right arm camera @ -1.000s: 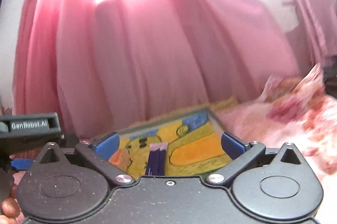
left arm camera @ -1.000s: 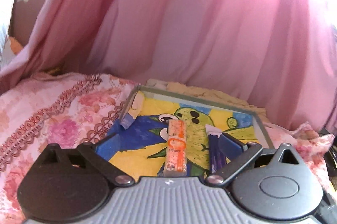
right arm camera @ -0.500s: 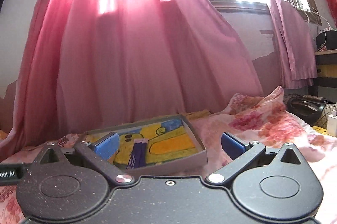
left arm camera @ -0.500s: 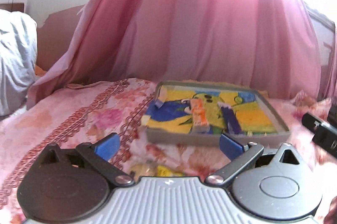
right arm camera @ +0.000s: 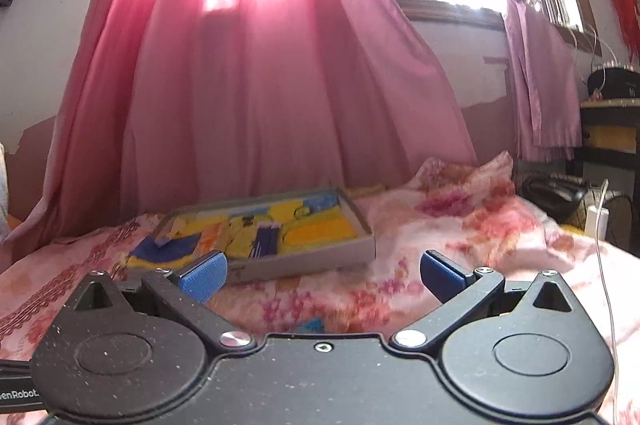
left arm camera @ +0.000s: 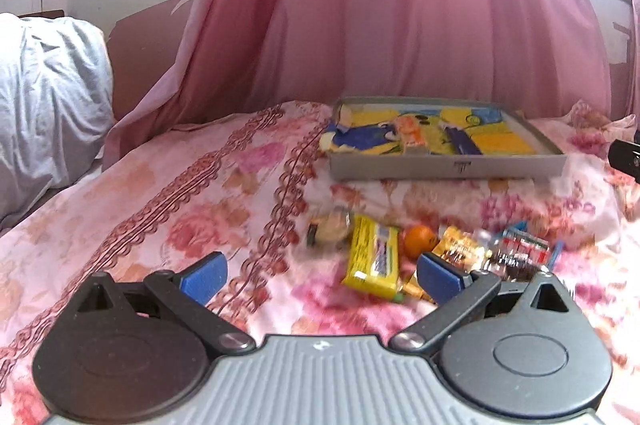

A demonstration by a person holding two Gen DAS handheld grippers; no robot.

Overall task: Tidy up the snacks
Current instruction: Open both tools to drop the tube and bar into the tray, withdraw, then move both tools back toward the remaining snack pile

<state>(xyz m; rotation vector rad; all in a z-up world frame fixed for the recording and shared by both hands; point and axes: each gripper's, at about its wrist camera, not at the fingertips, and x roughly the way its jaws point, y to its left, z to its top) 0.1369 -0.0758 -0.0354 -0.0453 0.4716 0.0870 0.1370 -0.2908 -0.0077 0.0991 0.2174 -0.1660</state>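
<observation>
A grey tray [left arm camera: 448, 167] with a yellow and blue lining lies on the bed, also seen in the right wrist view as the tray [right arm camera: 320, 256]. In it rest an orange snack bar [left arm camera: 414, 135] and a purple packet [left arm camera: 460, 139], the purple packet [right arm camera: 264, 241] showing from the right too. Loose snacks lie in front of the tray: a yellow bar [left arm camera: 374, 257], a small orange [left arm camera: 419, 240], a gold wrapper [left arm camera: 460, 249], a red-and-white packet [left arm camera: 520, 251]. My left gripper [left arm camera: 320, 275] is open above the bedcover, near the pile. My right gripper [right arm camera: 322, 275] is open, empty.
A floral pink bedcover [left arm camera: 180, 209] spreads under everything. Pink curtains [right arm camera: 248, 85] hang behind the tray. A white pillow [left arm camera: 44, 85] sits at far left. Dark bags and a cable [right arm camera: 560, 193] lie beside the bed at right.
Both grippers have drawn back from the tray, empty, leaving the orange bar and purple packet inside. The loose snack pile has come into the left view.
</observation>
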